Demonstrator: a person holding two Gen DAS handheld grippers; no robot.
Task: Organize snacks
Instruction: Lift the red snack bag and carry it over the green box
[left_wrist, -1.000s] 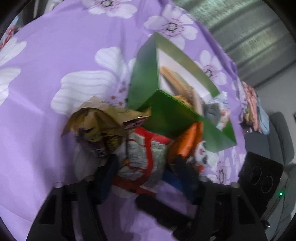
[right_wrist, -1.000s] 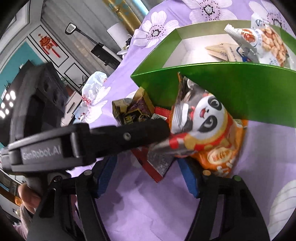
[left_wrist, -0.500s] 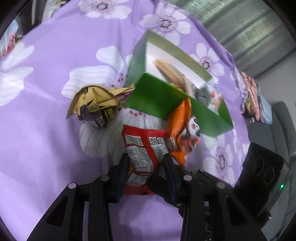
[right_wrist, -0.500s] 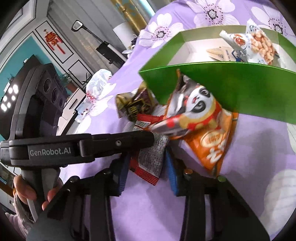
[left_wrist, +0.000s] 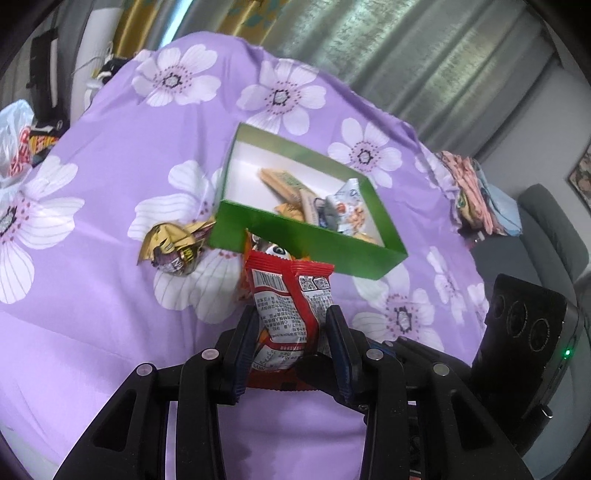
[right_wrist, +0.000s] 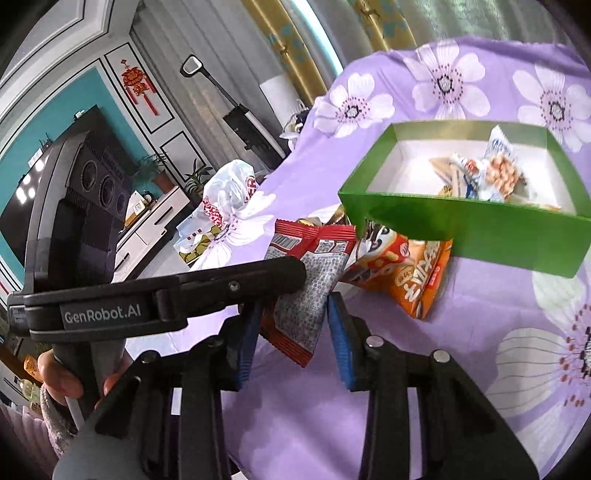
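Sitting between left tool (left_wrist: 291, 345) pads: red packet (left_wrist: 286, 299)

A red foil snack packet (left_wrist: 287, 295) printed with a barcode and small text hangs lifted off the purple flowered cloth, its sealed top edge towards the open green cardboard box (left_wrist: 310, 240). That white-lined box holds several wrapped snacks, among them what may be a peanut bag. An orange panda-printed packet (right_wrist: 406, 273) lies against the box's near wall, with a crumpled gold wrapper (left_wrist: 173, 245) at its corner.
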